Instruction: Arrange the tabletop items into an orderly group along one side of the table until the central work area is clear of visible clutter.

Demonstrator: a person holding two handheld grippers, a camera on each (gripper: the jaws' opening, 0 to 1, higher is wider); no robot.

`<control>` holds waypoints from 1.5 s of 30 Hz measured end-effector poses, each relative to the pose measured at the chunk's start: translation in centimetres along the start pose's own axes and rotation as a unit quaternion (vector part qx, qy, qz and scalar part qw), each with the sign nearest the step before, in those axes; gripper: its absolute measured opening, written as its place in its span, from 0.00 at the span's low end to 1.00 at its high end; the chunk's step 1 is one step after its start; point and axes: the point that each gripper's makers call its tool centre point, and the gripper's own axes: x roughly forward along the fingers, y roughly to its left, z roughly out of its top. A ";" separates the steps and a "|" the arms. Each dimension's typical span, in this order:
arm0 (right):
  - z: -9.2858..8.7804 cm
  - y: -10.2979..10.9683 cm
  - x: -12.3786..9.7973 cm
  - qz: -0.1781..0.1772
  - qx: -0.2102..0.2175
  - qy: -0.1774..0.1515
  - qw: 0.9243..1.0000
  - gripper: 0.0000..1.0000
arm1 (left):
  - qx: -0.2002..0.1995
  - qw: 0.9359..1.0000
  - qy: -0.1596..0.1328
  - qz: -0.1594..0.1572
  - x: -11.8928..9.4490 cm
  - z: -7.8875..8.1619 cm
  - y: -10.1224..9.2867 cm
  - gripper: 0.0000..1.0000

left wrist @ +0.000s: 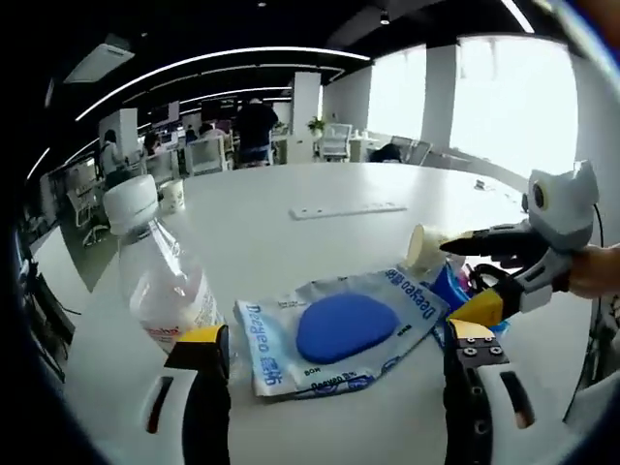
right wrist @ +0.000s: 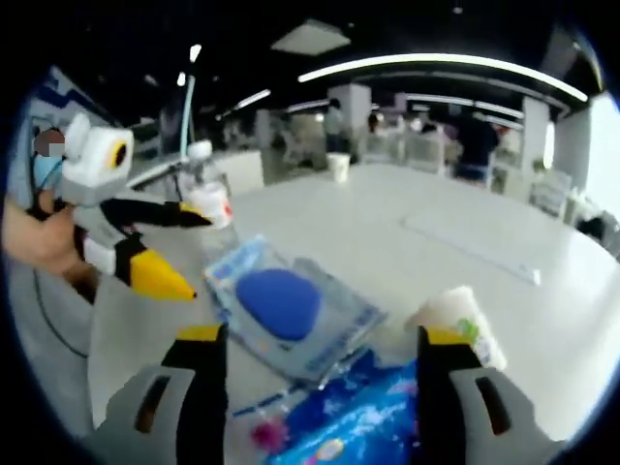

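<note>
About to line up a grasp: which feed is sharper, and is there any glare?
Left gripper view: sharp, print on the packet is legible, bottle crisp; the windows at upper right are blown out white. Right gripper view: soft and smeared, the blue wrapper and cup look blurred. Both bend straight lines toward the rim.
</note>
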 end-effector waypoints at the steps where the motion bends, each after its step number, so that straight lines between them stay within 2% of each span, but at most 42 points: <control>1: 0.0 0.1 -0.1 0.001 0.000 -0.001 1.000 0.85 | -0.003 1.000 -0.001 -0.002 -0.2 -0.2 -0.2 0.99; 4: -0.2 0.5 -0.8 0.009 -0.005 -0.003 1.000 0.89 | -0.005 1.000 0.007 0.001 -0.8 -1.5 -0.3 0.99; 7: -0.5 0.5 -1.4 0.010 -0.010 0.000 1.000 0.91 | -0.022 1.000 0.021 0.003 -1.3 -2.7 -0.2 0.99; 11: -0.9 0.1 -1.9 0.002 -0.001 0.002 1.000 0.92 | -0.019 0.999 0.025 0.011 -2.1 -3.1 0.0 0.99; 14: -0.7 0.0 -2.2 -0.003 0.007 0.001 1.000 0.93 | -0.023 0.999 0.022 0.012 -2.3 -3.1 0.4 0.99; 16: -0.1 -0.1 -2.2 0.003 -0.005 -0.008 1.000 0.93 | -0.016 1.000 0.001 0.023 -2.7 -2.5 0.8 0.99; 19: 0.5 -0.8 -2.3 -0.003 -0.004 -0.013 1.000 0.93 | -0.019 0.999 0.011 0.024 -2.7 -3.1 1.0 0.99; 22: 0.9 -1.2 -2.9 -0.011 0.002 -0.019 1.000 0.93 | -0.023 0.999 0.008 0.024 -3.1 -3.5 1.7 0.99; 26: 1.0 -1.6 -3.6 -0.018 -0.005 -0.017 1.000 0.93 | -0.024 0.999 -0.001 0.022 -3.6 -2.9 2.2 0.99; 29: 1.2 -2.2 -4.5 -0.035 0.003 -0.020 0.999 0.93 | -0.004 1.000 -0.004 0.017 -3.7 -2.3 2.6 0.99; 33: 1.3 -2.5 -4.9 -0.046 0.007 -0.019 0.999 0.92 | -0.016 0.999 -0.023 0.017 -3.7 -1.2 3.4 0.99; 37: 1.4 -2.8 -5.4 -0.050 0.014 -0.030 0.998 0.92 | -0.017 0.999 -0.011 0.026 -3.8 -1.5 3.6 0.99; 39: 1.7 -2.9 -5.7 -0.046 0.025 -0.046 0.998 0.92 | -0.014 0.999 -0.007 0.030 -3.9 -1.6 3.6 0.99; 45: 1.1 -3.3 -6.1 -0.029 0.023 -0.043 0.998 0.92 | -0.004 0.998 0.005 0.059 -4.2 -1.9 3.9 0.99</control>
